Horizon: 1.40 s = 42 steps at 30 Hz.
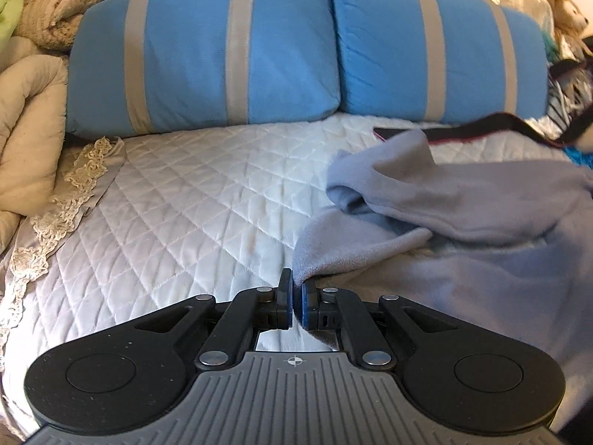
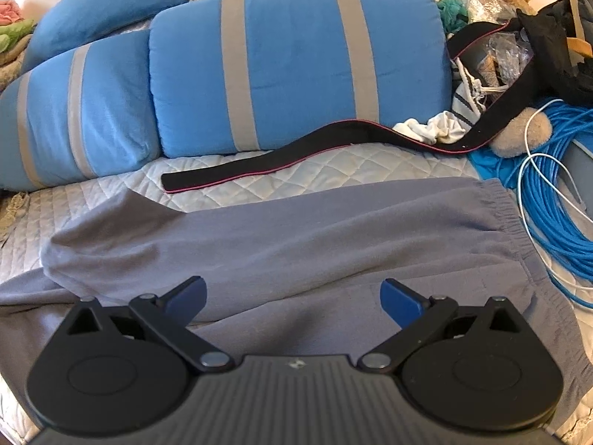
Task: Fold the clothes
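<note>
1. The grey soft fleece garment with an elastic ribbed band [image 2: 281, 233] lies spread on the white quilted bed cover [image 1: 192, 200], in front of the two blue pillows with grey stripes [image 1: 207, 59]. In the right wrist view the ribbed band is at the right side, near the coil of blue cable [image 2: 556, 200].
2. The left claw [image 1: 294, 291] is closed on an edge of the grey garment. The cloth rises from the bed into the pads and a small piece hangs under them.
3. The right claw [image 2: 292, 296] is wide open above the garment, and nothing is between its fingers.
4. A long black strap with pink edge [image 2: 274, 159] lies on the bed just behind the garment, apart from it.
5. The cloth looks light, thick and very limp. I judge that it will sag and follow the claw, and it will not keep any shape by itself.
6. The fleece surface seems not slippery, so a pinch on the edge should hold well. It is not fragile.
7. A good second hold, I think, is the ribbed band or a corner, because there the cloth is doubled and firmer.
8. A risk is that the loose fold at the left bunches when the edge is pulled over.
</note>
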Tool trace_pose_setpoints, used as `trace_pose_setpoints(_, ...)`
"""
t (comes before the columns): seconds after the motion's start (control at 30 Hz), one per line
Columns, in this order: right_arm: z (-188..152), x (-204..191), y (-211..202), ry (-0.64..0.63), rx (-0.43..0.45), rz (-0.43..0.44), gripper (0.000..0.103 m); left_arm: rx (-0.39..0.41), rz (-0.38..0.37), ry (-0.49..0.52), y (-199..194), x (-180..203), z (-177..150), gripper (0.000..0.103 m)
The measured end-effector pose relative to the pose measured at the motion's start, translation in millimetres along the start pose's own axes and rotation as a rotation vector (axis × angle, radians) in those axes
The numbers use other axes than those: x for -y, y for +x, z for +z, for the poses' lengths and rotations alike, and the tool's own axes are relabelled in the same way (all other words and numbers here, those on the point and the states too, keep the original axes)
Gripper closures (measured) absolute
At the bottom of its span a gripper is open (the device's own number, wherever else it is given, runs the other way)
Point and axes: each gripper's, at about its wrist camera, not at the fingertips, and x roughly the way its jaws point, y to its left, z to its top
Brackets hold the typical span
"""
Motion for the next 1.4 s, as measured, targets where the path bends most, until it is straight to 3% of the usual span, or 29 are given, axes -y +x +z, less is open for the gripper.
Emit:
trace_pose_setpoints(0.1,-1,-2,-1,-0.008,-0.002,0.013,0.000,-0.073,-0.015,0.072,-2,10,0,0.096)
trace_pose_setpoints(0.13,-2,-3,-1,-0.009,-0.005,0.019,0.000,-0.084,-0.032,0.091,-4,12,0,0.091)
trace_pose_setpoints(0.27,-3,-3,-2,-0.010,-0.015,0.036,0.000,0.047,-0.062,0.069,-22,9,6,0.046)
trace_pose_setpoints(0.33,-2,-3,-1,-0.010,-0.019,0.037,0.000,0.115,-0.068,0.045,-20,5,15,0.042)
trace_pose_setpoints(0.43,-3,-6,1,-0.015,-0.025,0.039,0.000,0.131,-0.066,-0.004,1,-1,29,0.042)
trace_pose_setpoints(0.5,-3,-8,2,-0.025,-0.028,0.040,0.000,0.133,-0.025,0.035,22,5,34,0.042)
trace_pose_setpoints(0.67,-6,-12,2,-0.055,-0.028,0.031,0.000,0.131,0.137,0.296,70,43,29,0.042)
trace_pose_setpoints(0.87,-6,-9,4,-0.051,-0.037,0.024,0.000,0.150,0.157,0.453,86,68,10,0.042)
trace_pose_setpoints(1.0,-5,-9,5,-0.049,-0.042,0.025,0.000,0.237,0.215,0.602,76,82,1,0.042)
trace_pose_setpoints(1.2,-6,-17,6,-0.069,-0.046,0.038,0.000,0.309,0.235,0.837,78,110,-4,0.044)
trace_pose_setpoints(1.4,-8,-24,5,-0.120,-0.029,0.038,0.000,0.303,0.207,0.875,87,121,2,0.069)
